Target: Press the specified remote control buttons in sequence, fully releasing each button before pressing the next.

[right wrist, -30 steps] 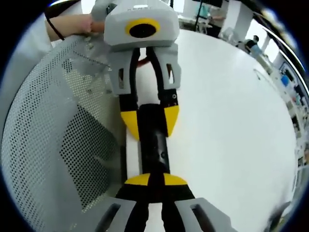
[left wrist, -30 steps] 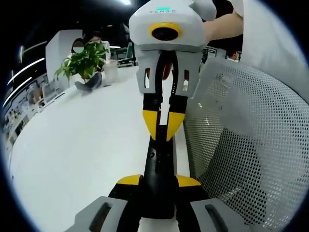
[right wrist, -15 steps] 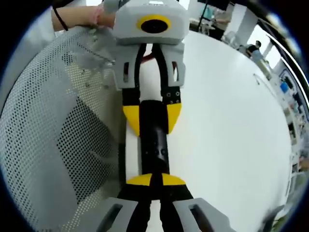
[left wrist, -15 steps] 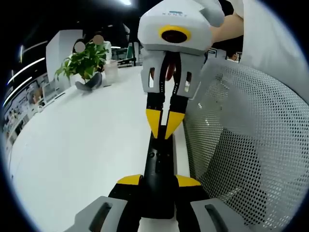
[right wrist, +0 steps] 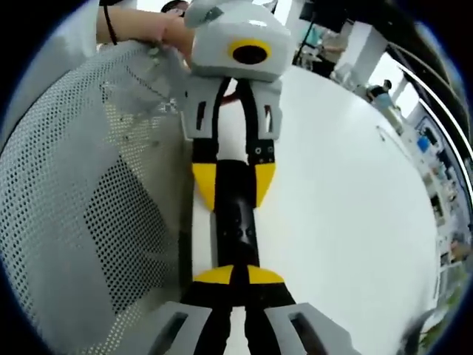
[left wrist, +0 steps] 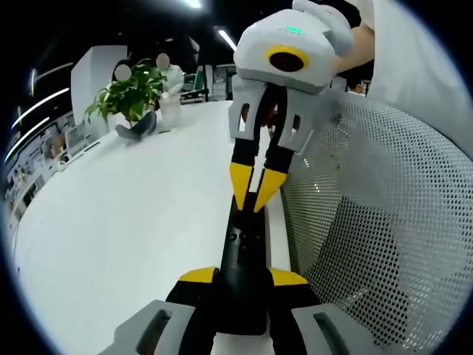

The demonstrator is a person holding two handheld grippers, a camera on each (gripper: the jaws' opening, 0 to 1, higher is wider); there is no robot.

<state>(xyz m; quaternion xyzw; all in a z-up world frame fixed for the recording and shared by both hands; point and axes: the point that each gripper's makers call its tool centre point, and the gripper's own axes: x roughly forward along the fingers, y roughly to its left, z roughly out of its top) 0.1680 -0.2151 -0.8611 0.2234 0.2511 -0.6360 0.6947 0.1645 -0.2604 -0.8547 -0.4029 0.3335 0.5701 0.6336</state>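
Shifted toward upper right of the left gripper view since the earlier frame, the right gripper (left wrist: 256, 194) keeps its yellow tips pressed together on the remote (left wrist: 244, 255). Left gripper (left wrist: 242, 277) pinches the remote's near end, frame centre. White table (left wrist: 126, 214) left; mesh chair (left wrist: 377, 222) right.
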